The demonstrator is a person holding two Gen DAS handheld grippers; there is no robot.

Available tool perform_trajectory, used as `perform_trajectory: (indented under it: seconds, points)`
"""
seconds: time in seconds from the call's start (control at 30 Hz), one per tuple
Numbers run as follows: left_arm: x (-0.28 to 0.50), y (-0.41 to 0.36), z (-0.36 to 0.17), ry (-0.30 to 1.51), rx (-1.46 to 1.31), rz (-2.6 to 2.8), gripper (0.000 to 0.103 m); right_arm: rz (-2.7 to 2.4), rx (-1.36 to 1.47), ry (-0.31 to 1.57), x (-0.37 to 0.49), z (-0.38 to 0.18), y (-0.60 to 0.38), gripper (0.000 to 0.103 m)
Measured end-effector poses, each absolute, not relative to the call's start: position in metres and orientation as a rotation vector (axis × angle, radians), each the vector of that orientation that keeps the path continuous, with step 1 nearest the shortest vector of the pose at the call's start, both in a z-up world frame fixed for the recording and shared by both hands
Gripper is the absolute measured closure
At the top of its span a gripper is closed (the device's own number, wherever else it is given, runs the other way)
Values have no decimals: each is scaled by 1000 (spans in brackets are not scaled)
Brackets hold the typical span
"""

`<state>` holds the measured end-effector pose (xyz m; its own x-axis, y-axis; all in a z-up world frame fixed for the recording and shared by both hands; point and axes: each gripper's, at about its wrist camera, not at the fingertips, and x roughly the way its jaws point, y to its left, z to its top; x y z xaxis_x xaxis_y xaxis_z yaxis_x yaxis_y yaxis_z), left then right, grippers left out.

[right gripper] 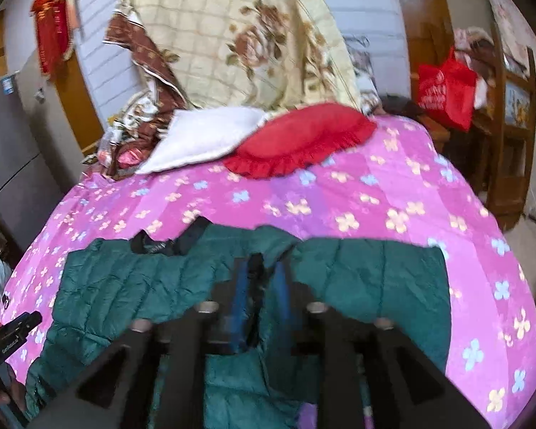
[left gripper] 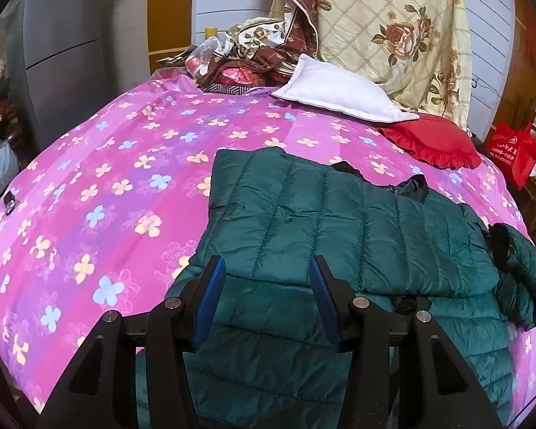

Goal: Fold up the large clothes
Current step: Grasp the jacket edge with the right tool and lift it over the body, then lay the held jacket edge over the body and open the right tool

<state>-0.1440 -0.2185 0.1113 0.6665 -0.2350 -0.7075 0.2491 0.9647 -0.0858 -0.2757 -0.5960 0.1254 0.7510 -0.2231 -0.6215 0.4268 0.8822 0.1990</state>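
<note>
My right gripper [right gripper: 264, 279] pinches a dark-edged fold of the green puffer jacket [right gripper: 368, 279], which lies spread on the pink flowered bedspread [right gripper: 393, 193]; beyond it sit a red cushion [right gripper: 300, 139] and a white pillow [right gripper: 203, 139].

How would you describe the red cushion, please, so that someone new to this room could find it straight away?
Start at the bed with the pink flowered cover and look toward its head, beyond the green quilted jacket. Two cushions lie there side by side, overlapping. The red cushion is the ruffle-edged one; its neighbour, the white pillow, is plain.
</note>
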Motion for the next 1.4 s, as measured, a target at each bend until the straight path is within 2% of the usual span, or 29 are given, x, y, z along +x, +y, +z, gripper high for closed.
perform_trajectory:
  seconds: [0.07,0.17,0.43,0.5,0.53,0.57,0.67,1.0,1.4]
  points:
    - [-142,-218,108,809,1,-273,76,-378,335,654,-278,119,-600,42]
    - [-142,-220,104,822,-6,-276,76,-359,297,687,-277,108,-597,30]
    - [-147,-225,101,826,32,-284,76,-426,111,892,-237,58,-591,27]
    - [-147,-225,101,823,33,-281,76,-439,128,891,-236,54,-600,45]
    - [-148,-224,102,819,32,-279,76,-437,150,883,-238,54,-604,69]
    - [-147,-224,102,818,30,-279,76,-434,193,861,-243,57,-610,83]
    - [-145,-222,104,820,20,-279,76,-389,312,786,-259,73,-619,88]
    - [-144,-211,116,798,1,-269,76,-264,362,639,-266,127,-584,88]
    - [-135,-188,117,797,-4,-236,76,-105,327,629,-215,146,-509,88]
